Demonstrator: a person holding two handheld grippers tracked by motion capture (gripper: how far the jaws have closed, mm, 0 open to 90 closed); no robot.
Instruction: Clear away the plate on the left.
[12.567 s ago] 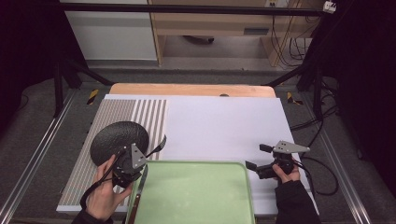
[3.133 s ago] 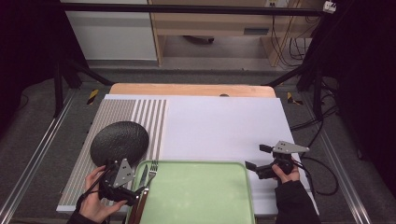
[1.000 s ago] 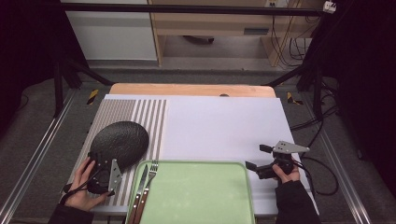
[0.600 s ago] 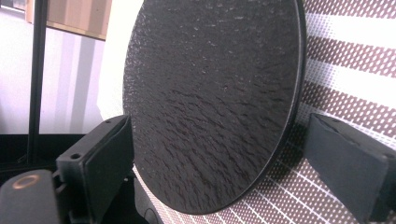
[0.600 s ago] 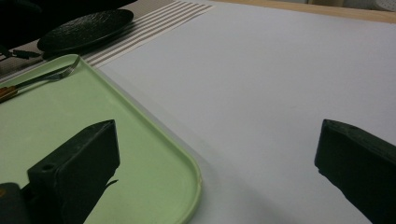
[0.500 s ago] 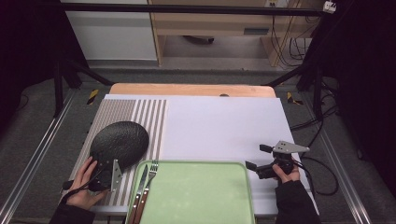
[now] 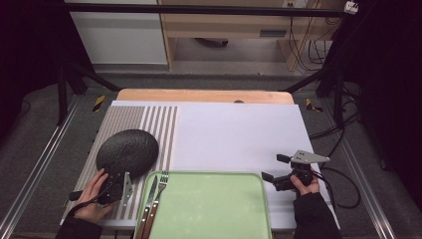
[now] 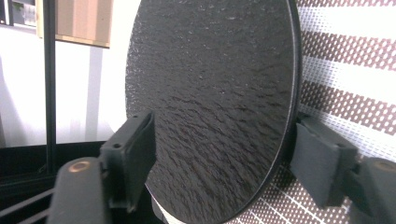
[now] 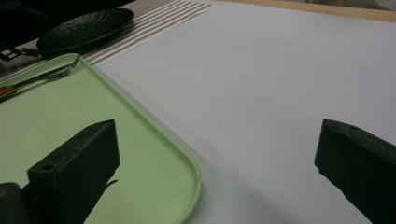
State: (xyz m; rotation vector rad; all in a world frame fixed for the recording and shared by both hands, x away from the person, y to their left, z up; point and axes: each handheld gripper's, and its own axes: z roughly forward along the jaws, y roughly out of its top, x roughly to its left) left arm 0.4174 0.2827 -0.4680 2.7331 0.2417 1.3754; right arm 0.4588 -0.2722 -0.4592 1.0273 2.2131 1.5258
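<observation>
Black plate [image 8: 215,102]: near rim cut off below.

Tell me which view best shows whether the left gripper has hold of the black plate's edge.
The left gripper view: the black plate stands edge-on between the left gripper jaws, which have just been closing; contact isn't clear. The high view shows plate and gripper overlapping from above. The right gripper view shows the plate far off.

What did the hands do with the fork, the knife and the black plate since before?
The left gripper laid the fork and knife on the green tray, then moved to the black plate, its jaws just closing around the rim. The right gripper stayed put.
</observation>
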